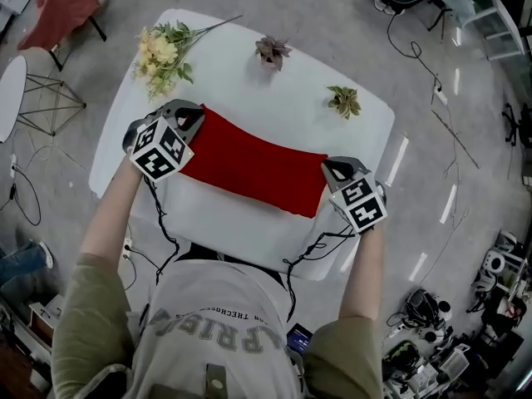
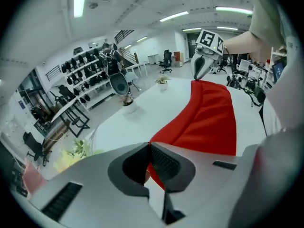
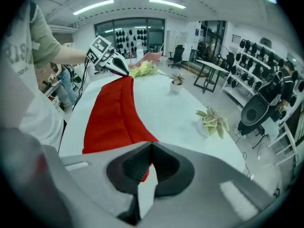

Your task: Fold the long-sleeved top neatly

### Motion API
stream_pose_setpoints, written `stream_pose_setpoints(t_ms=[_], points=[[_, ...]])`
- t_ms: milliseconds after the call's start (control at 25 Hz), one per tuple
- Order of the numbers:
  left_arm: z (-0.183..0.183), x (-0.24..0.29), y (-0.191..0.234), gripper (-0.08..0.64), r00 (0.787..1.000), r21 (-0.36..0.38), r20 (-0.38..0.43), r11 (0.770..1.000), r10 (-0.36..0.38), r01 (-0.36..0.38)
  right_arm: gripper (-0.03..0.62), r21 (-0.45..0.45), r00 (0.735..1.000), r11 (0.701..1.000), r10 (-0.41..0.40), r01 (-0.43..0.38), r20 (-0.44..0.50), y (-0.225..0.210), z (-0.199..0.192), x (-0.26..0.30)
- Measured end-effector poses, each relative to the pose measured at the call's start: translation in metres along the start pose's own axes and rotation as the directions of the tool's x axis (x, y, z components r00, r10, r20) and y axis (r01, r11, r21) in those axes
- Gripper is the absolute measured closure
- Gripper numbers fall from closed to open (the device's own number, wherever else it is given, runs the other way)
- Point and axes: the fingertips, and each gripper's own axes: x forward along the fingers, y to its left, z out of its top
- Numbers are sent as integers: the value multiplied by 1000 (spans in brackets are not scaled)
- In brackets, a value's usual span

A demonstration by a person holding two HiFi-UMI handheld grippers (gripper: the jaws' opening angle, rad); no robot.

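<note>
I'm holding the left gripper (image 2: 149,148) with its jaws pressed together on one end of the red long-sleeved top (image 1: 253,169); red cloth is showing pinched between the pads in the left gripper view. The right gripper (image 3: 151,151) is gripping the other end the same way, jaws closed with a fold of red fabric caught between them.

The top is hanging as one long narrow band between the two grippers, over the white bench (image 1: 249,86). In the head view it is running on a slant from the upper left down to the lower right. A lengthwise crease is showing along it in both gripper views. Both ends are rising up to the jaws. The middle looks like it is lying on the bench, but from these angles I can't say for sure that it is touching.

Each gripper is pointing steeply down toward the bench, marker cube facing up at the head camera. Black cables (image 1: 162,223) are trailing from both grippers back toward my body.

A yellow flower bunch (image 1: 162,56) is lying at the far left corner of the bench, near the left gripper but apart from the top. Two small plants (image 1: 273,51) are sitting on the far side, well apart from the cloth.
</note>
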Motion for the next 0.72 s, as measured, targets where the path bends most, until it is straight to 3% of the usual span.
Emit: stream_pose_setpoints(t_ms=[120,280,400,520,560,640,720], points=[[-10,16,15,545,997,-64,-49,996,56,-59,591,51,998,997,-52,53,-17,-19,-4,8],[-39,49,10,543,980,-137,-195,989,30,-58,591,57,991,996,-67,74,-118,-27,-21,40],[-45,59,5,541,975,-159,-223,985,28,-64,591,64,985,994,-75,87,-158,-24,-27,57],[-45,54,8,527,980,-228,-196,971,27,-73,586,103,985,987,-108,123,-137,-26,-22,55],[-47,49,12,493,981,-261,-191,962,34,-84,579,120,984,982,-129,143,-120,-28,-20,51],[-53,36,23,417,975,-304,-206,942,79,-140,568,144,978,969,-192,203,-83,-37,-13,36],[-61,21,36,411,962,-316,-235,924,142,-214,568,161,966,952,-256,259,-45,-44,-7,17]])
